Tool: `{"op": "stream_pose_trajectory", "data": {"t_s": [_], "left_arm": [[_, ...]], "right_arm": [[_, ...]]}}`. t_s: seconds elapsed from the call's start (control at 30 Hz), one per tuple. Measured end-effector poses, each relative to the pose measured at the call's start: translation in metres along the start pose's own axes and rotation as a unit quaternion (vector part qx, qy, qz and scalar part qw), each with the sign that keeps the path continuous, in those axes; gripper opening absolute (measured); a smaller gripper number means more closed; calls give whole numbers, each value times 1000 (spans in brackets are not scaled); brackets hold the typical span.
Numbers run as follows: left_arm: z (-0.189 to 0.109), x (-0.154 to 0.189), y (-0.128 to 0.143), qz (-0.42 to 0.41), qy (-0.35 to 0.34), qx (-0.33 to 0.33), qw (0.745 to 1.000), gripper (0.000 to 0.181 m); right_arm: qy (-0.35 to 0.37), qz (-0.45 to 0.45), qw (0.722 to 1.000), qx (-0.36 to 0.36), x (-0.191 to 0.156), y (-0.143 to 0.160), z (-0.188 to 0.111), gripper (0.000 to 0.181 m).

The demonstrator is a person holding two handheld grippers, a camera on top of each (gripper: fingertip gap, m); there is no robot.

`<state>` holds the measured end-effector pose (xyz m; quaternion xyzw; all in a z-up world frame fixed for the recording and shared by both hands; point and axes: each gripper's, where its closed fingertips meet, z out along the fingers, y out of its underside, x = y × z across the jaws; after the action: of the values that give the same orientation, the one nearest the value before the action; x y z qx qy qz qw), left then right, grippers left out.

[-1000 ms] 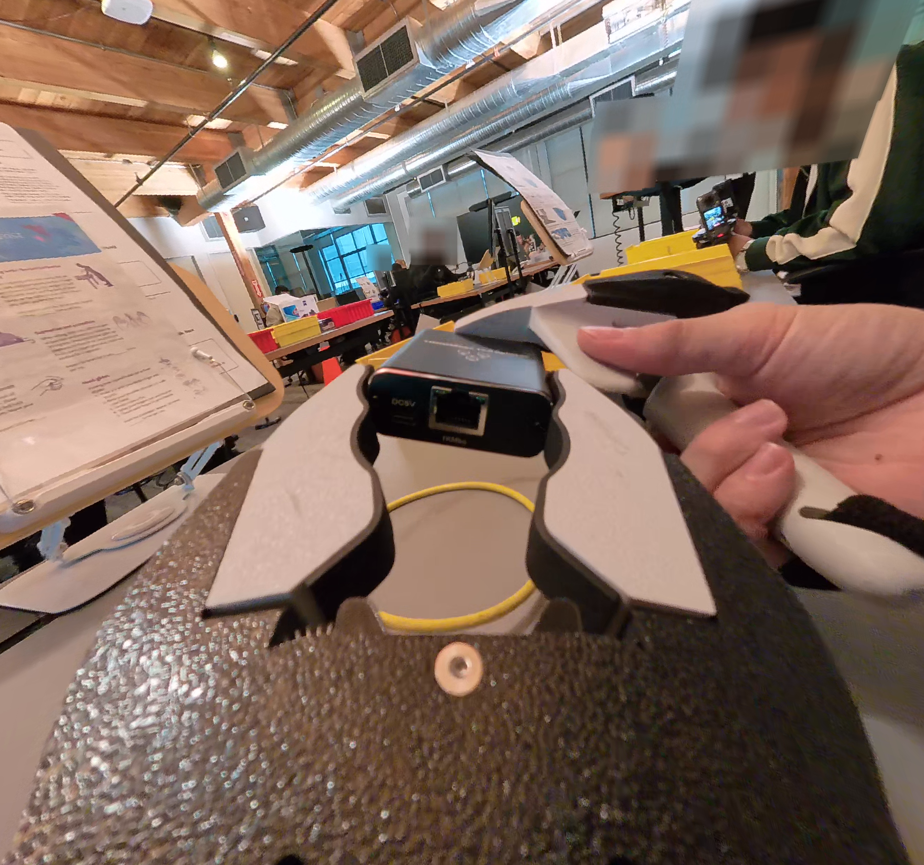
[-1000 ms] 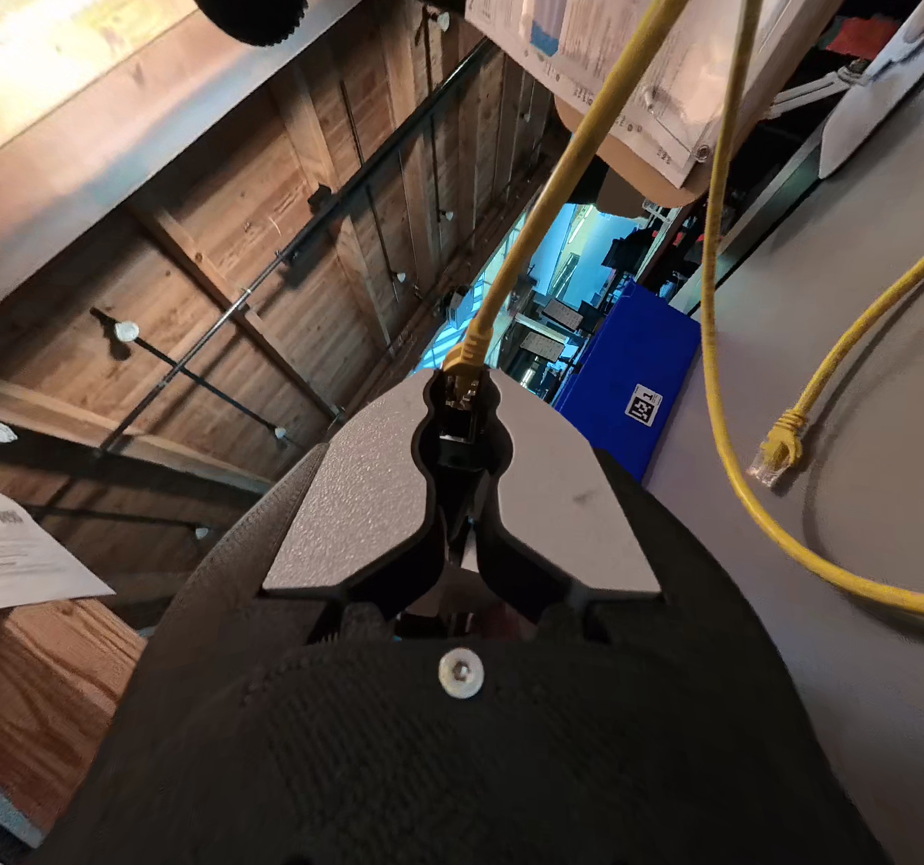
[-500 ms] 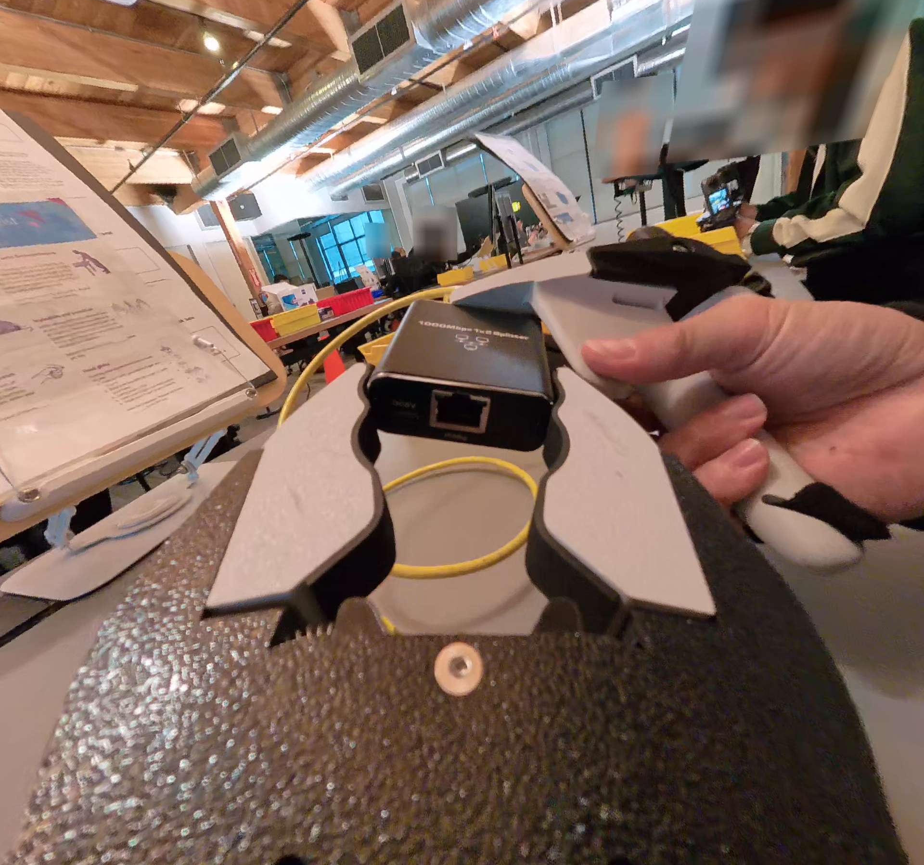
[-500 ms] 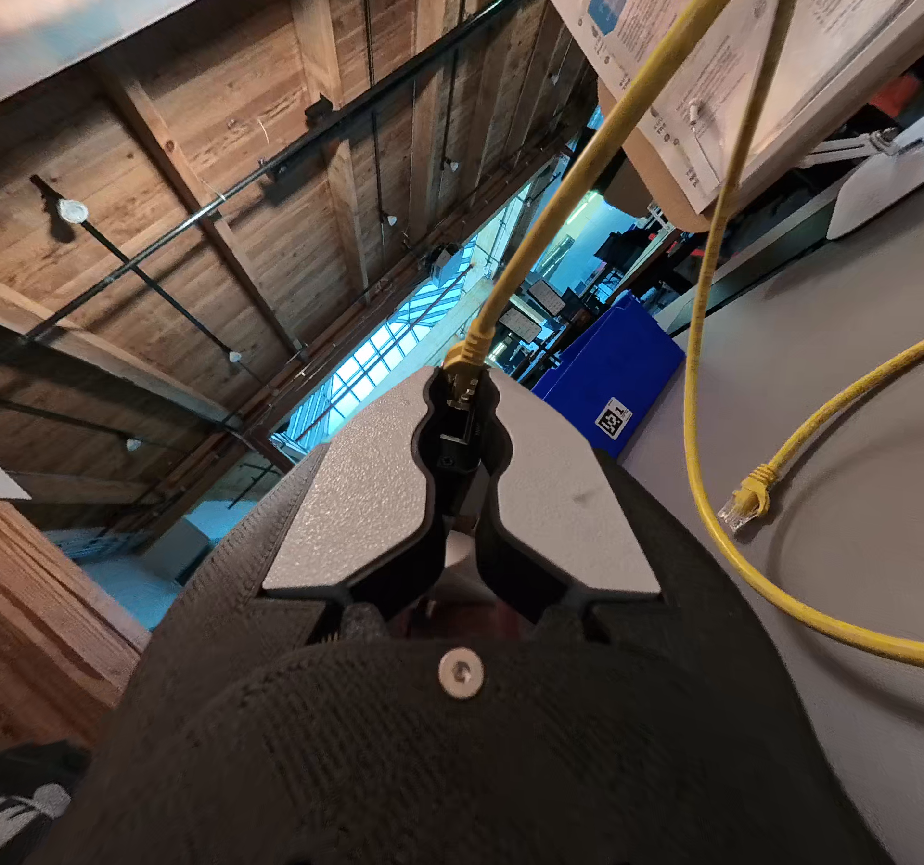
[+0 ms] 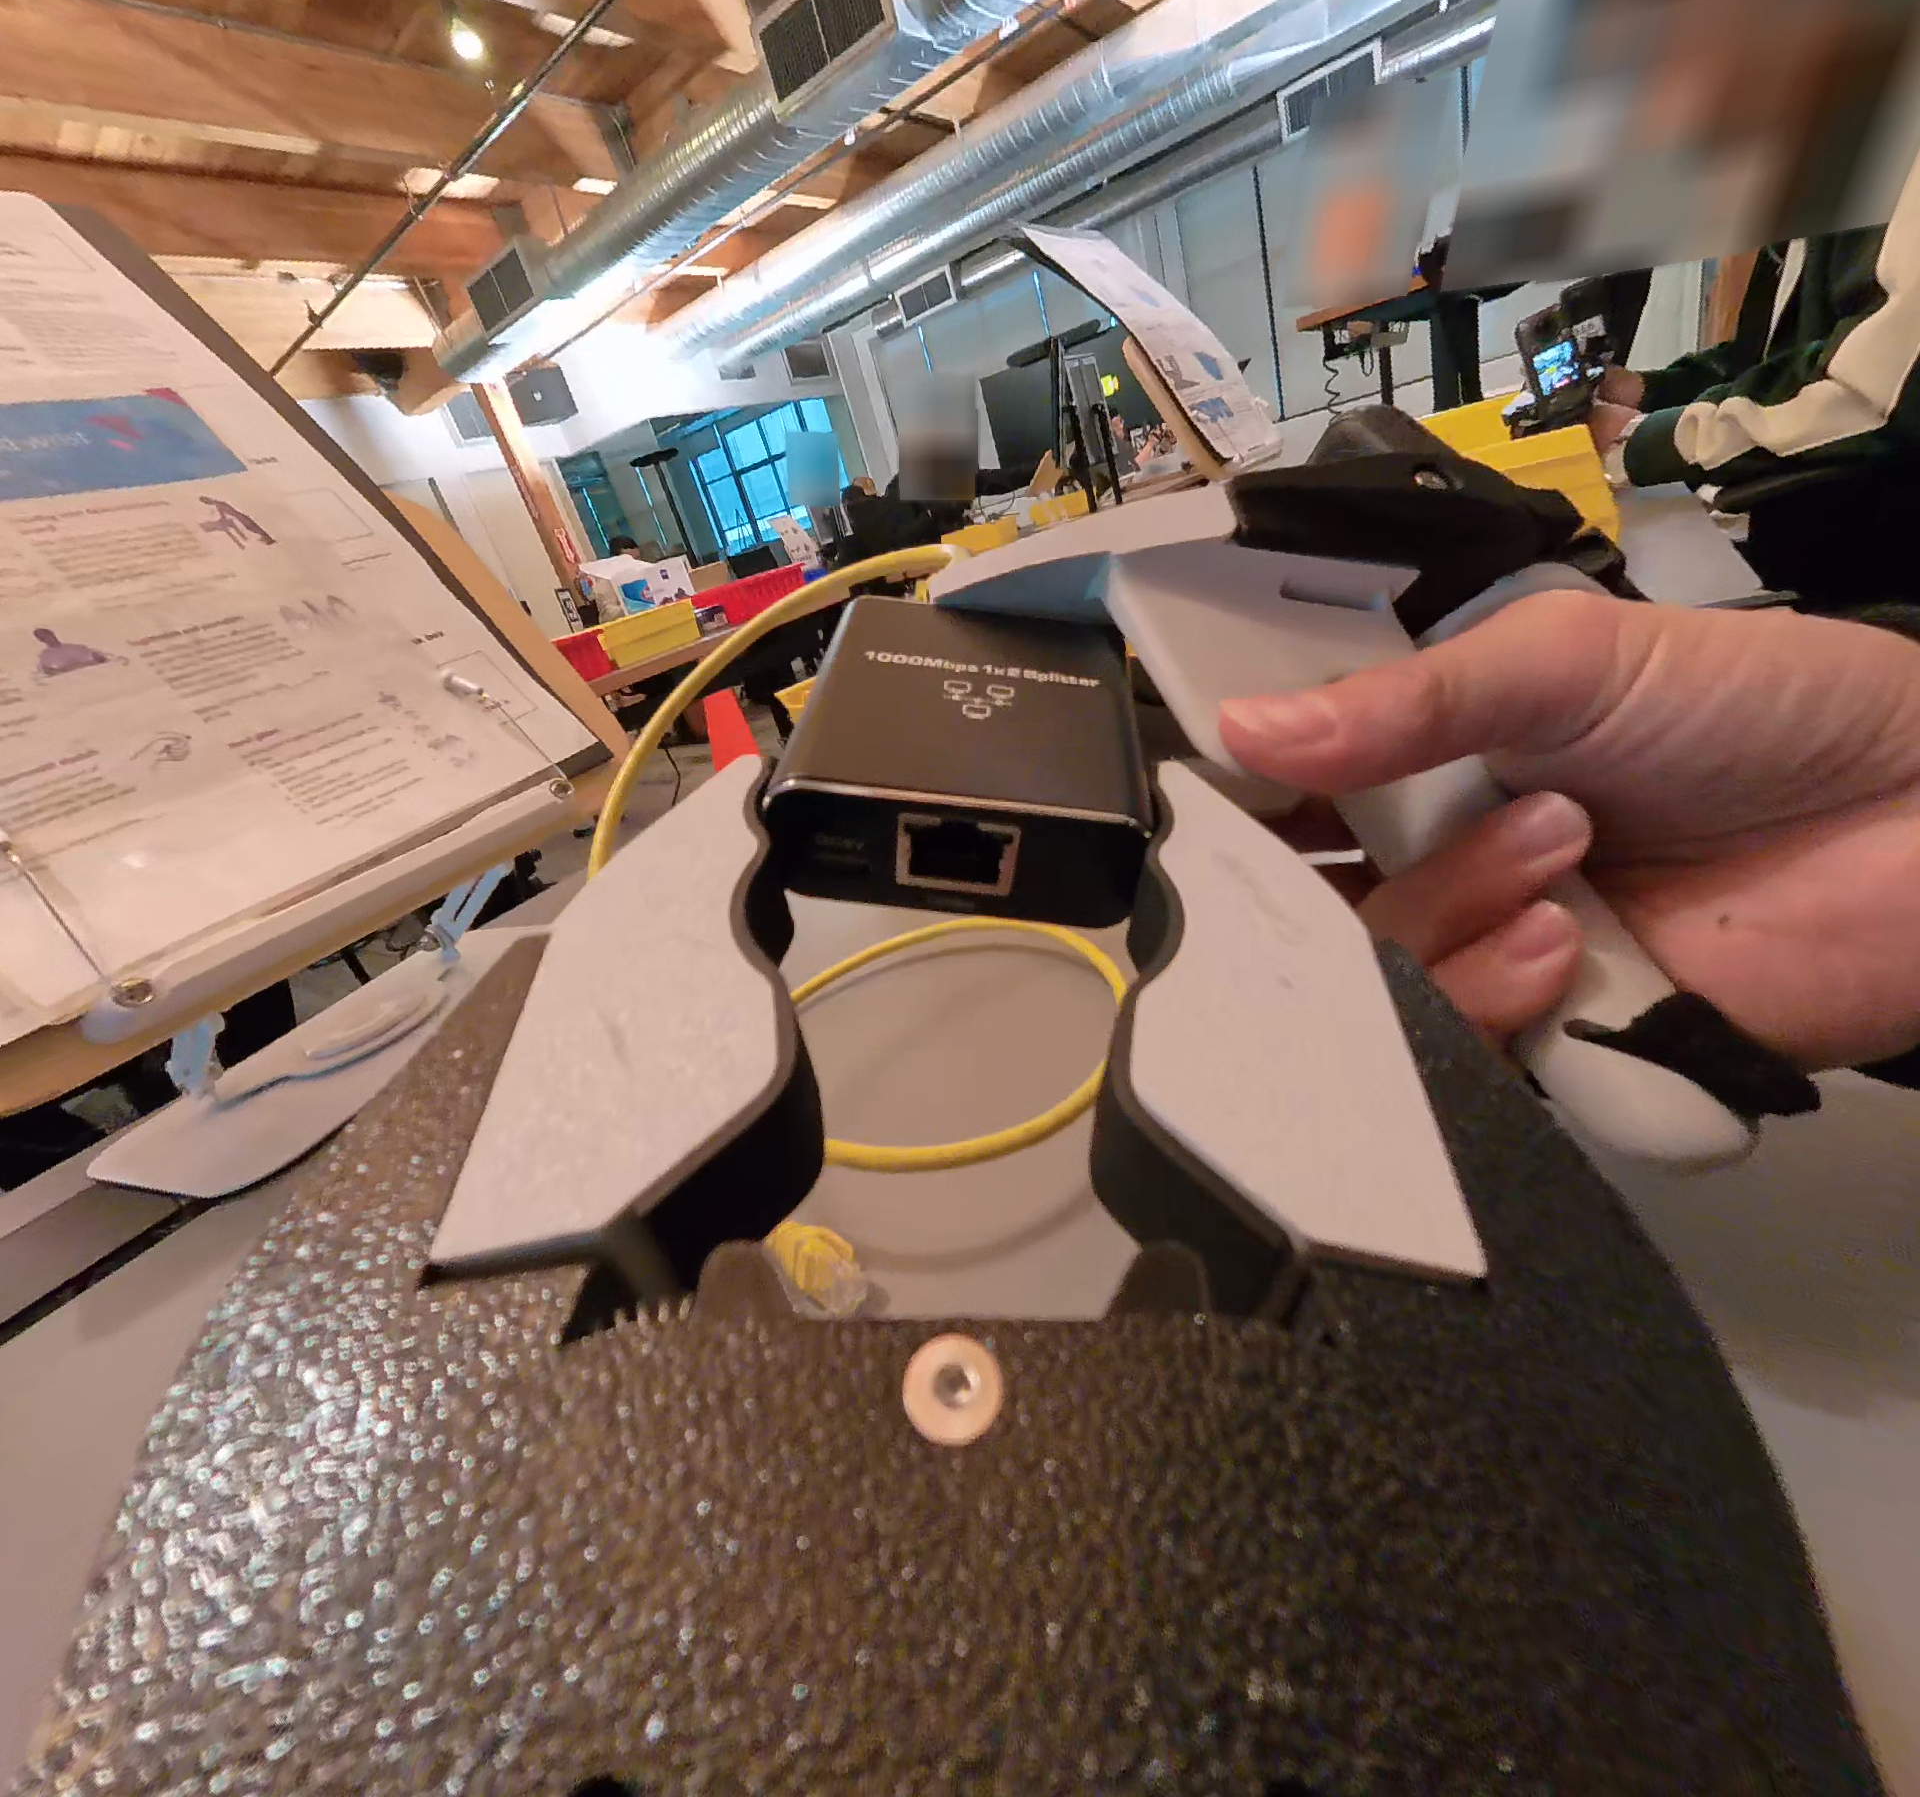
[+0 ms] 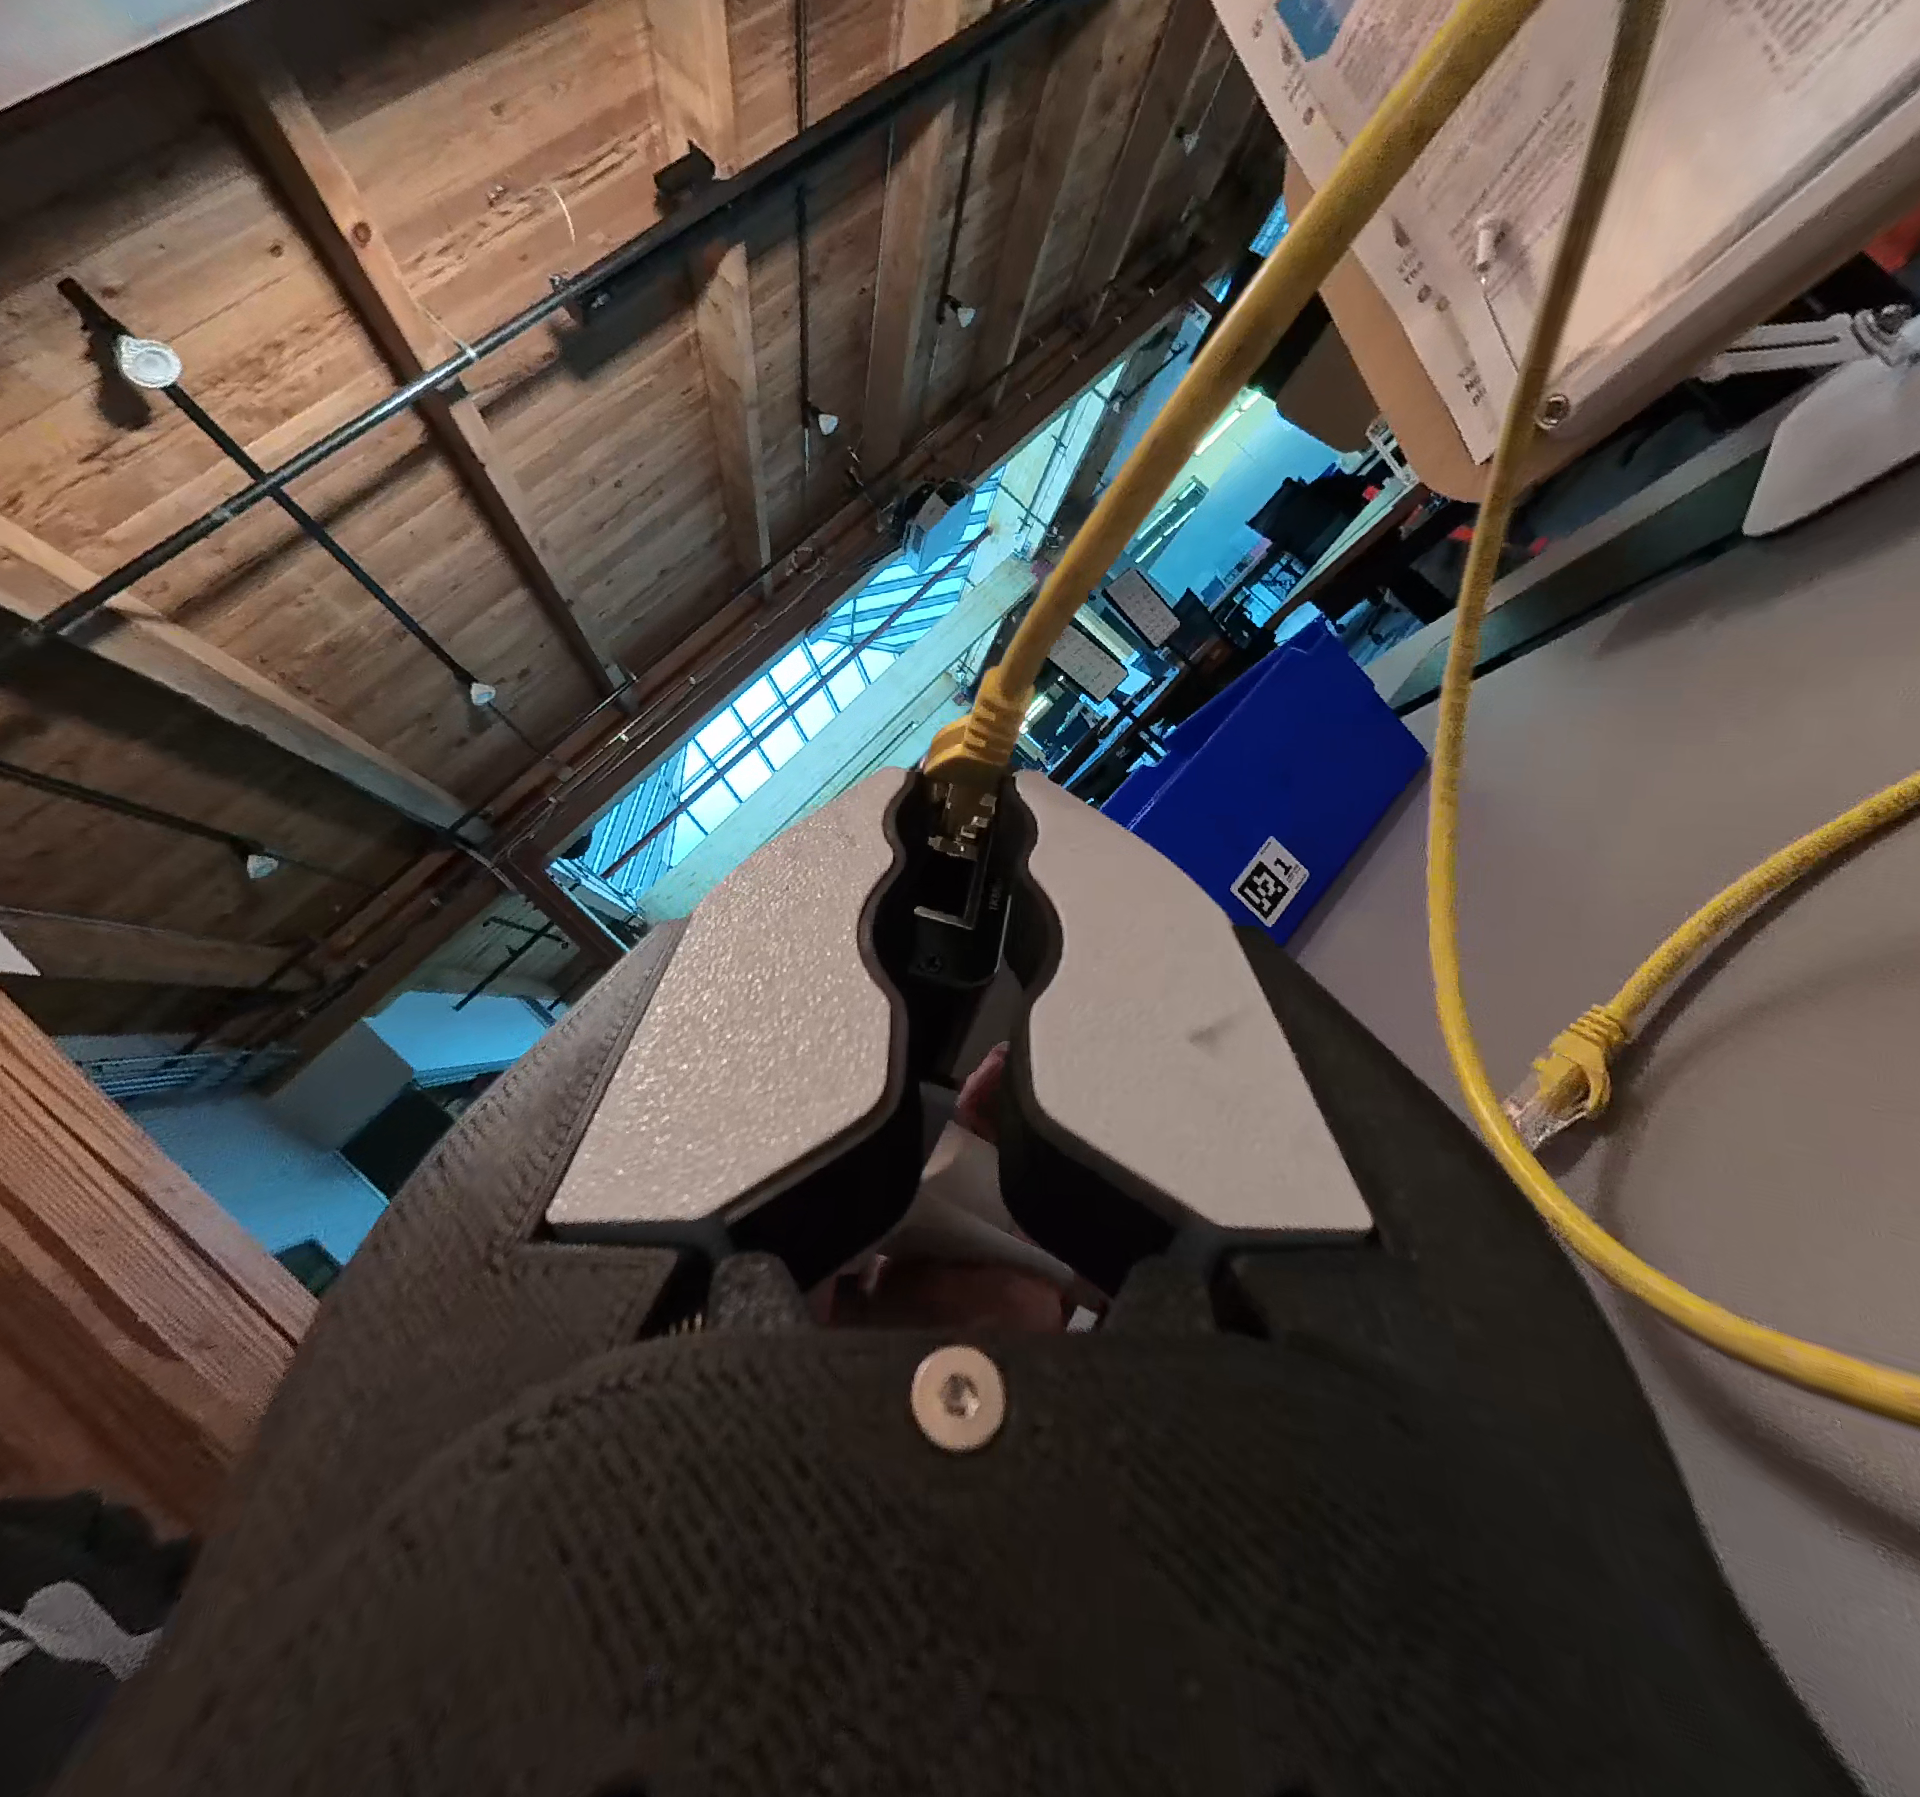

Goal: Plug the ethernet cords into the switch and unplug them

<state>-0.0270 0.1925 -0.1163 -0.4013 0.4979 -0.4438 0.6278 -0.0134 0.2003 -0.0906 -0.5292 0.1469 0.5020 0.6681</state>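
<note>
1. Black switch [image 5: 961,791] sits clamped between the left gripper [image 5: 956,874] fingers, empty port facing the camera.
2. Behind the switch, the right gripper [image 6: 961,874] pinches a yellow cord [image 6: 1195,376] plug.
3. Below the switch, a loose plug [image 5: 816,1274] lies on the grey table [image 5: 1818,1280].

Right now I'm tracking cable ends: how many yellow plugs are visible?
2: one plug at the switch, between the right gripper jaws; one loose plug on the table. Others may be hidden.
</note>
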Motion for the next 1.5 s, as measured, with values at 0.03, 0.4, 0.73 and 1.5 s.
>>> {"op": "stream_pose_trajectory", "data": {"t_s": [0.03,0.4,0.73,1.5], "left_arm": [[0,0,1,3,-1,-4,1000,63],[1,0,3,-4,0,-6,1000,63],[1,-1,2,-2,-10,-3,1000,63],[-7,-18,-3,23,-48,7,999,63]], "right_arm": [[2,3,1000,-1,1,0,0,12],[0,22,1000,5,3,-1,-1,12],[-10,15,1000,3,2,0,1,10],[0,-221,972,-79,-22,-45,-15,12]]}}
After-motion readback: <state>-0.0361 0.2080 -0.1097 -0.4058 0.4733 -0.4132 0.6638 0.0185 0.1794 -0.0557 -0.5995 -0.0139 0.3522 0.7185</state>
